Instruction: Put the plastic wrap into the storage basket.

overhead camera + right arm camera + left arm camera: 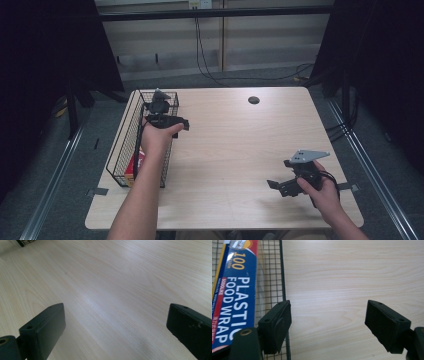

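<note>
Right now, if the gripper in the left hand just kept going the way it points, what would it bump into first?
Most likely the bare table: the left gripper is open and looks down on the wood, just beside the wire basket. Its left jaw might catch the basket's rim.

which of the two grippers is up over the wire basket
The left gripper, held over the wire basket's far end beside the plastic food wrap box. The right gripper sits over bare table.

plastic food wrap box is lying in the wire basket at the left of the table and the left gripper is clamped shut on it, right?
Not quite. The plastic food wrap box does lie in the wire basket at the left of the table, but the left gripper is not clamped on it: the left gripper view shows its jaws open, nothing between them, the box off to the side.
</note>
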Demonstrator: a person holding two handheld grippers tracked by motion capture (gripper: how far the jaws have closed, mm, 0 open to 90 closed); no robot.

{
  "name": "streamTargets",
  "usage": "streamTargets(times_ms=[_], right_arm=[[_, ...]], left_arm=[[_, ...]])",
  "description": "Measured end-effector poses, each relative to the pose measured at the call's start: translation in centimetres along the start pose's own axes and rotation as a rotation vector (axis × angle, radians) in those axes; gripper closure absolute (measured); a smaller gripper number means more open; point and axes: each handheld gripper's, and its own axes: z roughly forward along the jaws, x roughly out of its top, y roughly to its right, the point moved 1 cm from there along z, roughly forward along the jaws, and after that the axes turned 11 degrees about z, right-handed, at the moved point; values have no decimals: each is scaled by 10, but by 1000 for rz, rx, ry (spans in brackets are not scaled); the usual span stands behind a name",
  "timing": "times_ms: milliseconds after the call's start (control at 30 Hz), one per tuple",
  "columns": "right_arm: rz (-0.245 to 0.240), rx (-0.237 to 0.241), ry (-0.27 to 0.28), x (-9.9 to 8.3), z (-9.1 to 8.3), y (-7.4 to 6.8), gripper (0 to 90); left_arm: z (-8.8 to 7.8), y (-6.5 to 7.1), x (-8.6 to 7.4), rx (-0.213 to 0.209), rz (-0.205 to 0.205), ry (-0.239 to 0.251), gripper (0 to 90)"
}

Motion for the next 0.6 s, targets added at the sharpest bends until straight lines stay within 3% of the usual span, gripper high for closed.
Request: streamTargets(times_ms=[600], right_arm=[[6, -4, -3, -1, 0, 1, 18]], left_arm=[[29, 42, -12, -107, 86, 14, 162]])
